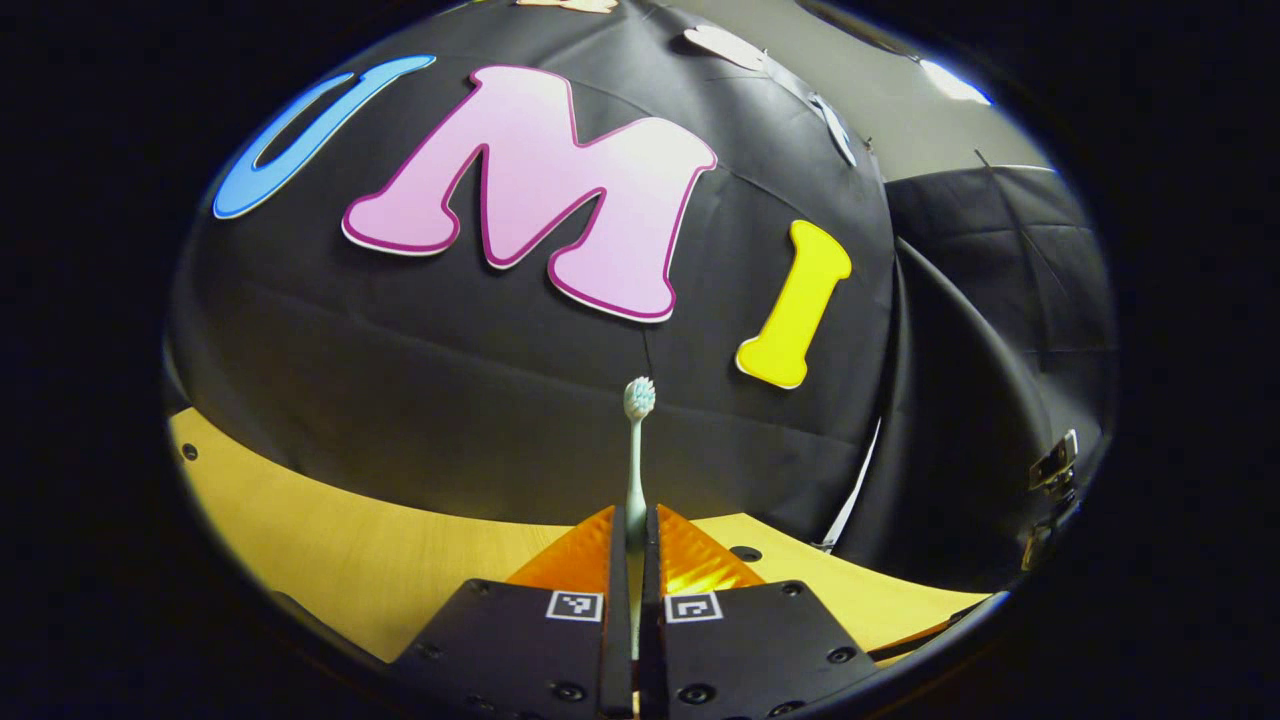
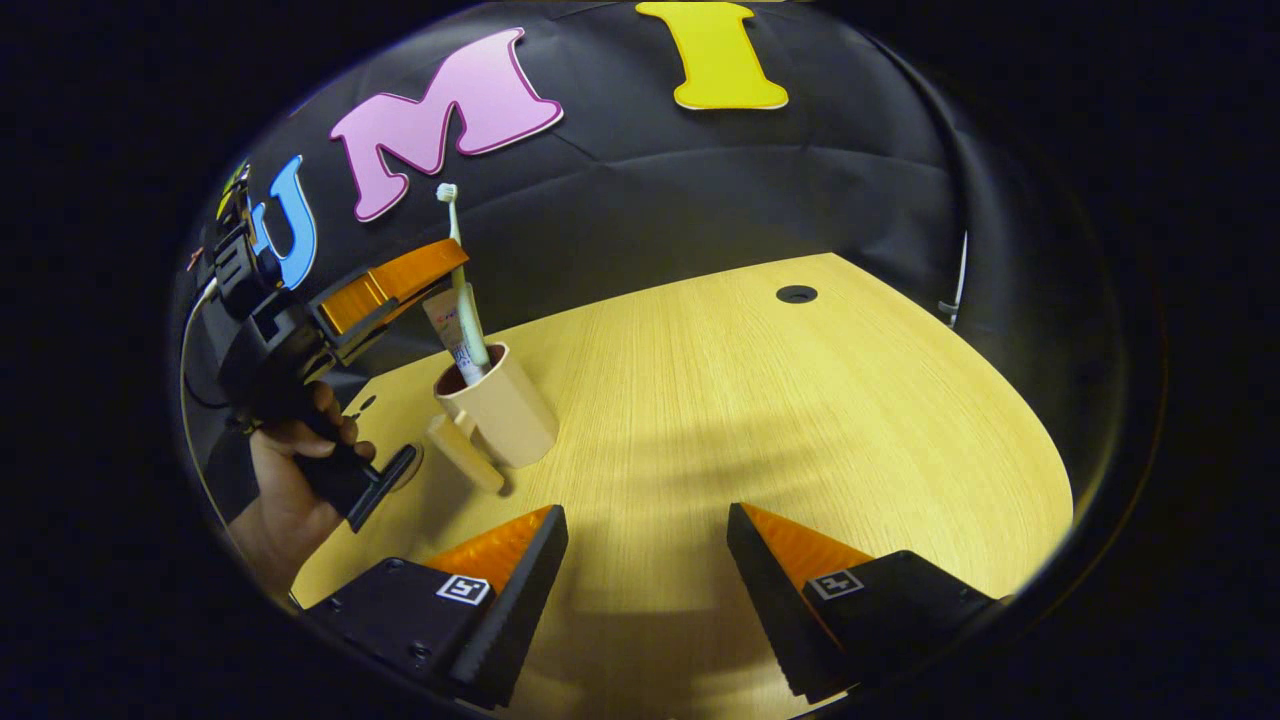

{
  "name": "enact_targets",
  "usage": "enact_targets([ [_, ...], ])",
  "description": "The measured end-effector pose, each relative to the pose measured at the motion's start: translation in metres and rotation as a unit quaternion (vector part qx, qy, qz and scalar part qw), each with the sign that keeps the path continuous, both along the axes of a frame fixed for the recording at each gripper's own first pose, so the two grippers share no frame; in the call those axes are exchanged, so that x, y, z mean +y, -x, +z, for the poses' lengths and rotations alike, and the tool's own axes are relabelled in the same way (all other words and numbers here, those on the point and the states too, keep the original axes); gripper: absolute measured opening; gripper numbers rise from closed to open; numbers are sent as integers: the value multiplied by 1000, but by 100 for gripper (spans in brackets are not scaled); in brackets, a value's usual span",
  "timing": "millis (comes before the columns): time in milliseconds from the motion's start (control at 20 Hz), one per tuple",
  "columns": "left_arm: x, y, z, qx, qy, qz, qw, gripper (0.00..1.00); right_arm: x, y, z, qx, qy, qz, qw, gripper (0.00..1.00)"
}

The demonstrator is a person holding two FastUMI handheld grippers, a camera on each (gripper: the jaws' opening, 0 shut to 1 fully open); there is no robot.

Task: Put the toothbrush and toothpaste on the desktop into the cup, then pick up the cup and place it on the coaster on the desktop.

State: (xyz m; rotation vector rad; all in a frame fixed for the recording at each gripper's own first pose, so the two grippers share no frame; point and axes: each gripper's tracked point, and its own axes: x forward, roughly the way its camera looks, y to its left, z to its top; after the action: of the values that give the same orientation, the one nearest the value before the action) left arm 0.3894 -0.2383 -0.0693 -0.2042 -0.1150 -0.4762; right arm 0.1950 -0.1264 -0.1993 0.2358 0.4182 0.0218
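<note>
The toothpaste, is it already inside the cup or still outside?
Inside. In the right gripper view the toothpaste stands in the cup, its lower end below the rim, beside the toothbrush.

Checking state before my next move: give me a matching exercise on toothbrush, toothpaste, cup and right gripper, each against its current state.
Things:
1. toothbrush
2. toothpaste
3. cup
4. right gripper

States:
a. open, over bare desk
b. standing on the desk
c. clamped in the left gripper, bristles up, lower end in the cup
d. resting in the cup, no gripper on it

Pairs: 1-c, 2-d, 3-b, 4-a
</note>
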Motion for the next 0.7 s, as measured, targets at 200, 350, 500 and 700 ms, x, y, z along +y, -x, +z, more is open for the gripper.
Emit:
enact_targets([
  [200, -2, -4, -20, -6, -12, 9, 1000, 12, 11, 1, -10, 6, 1, 9, 1000, 98],
  [350, -5, -2, -28, -13, -18, 10, 1000, 14, 19, 0, -15, 7, 5, 21, 1000, 98],
  [500, -9, 3, -30, -19, -25, 5, 999, 25, 22, -5, -17, 10, 5, 22, 1000, 98],
  [700, -10, 13, -25, -24, -44, 2, 999, 60, 16, -8, -16, 11, -2, 12, 1000, 98],
])
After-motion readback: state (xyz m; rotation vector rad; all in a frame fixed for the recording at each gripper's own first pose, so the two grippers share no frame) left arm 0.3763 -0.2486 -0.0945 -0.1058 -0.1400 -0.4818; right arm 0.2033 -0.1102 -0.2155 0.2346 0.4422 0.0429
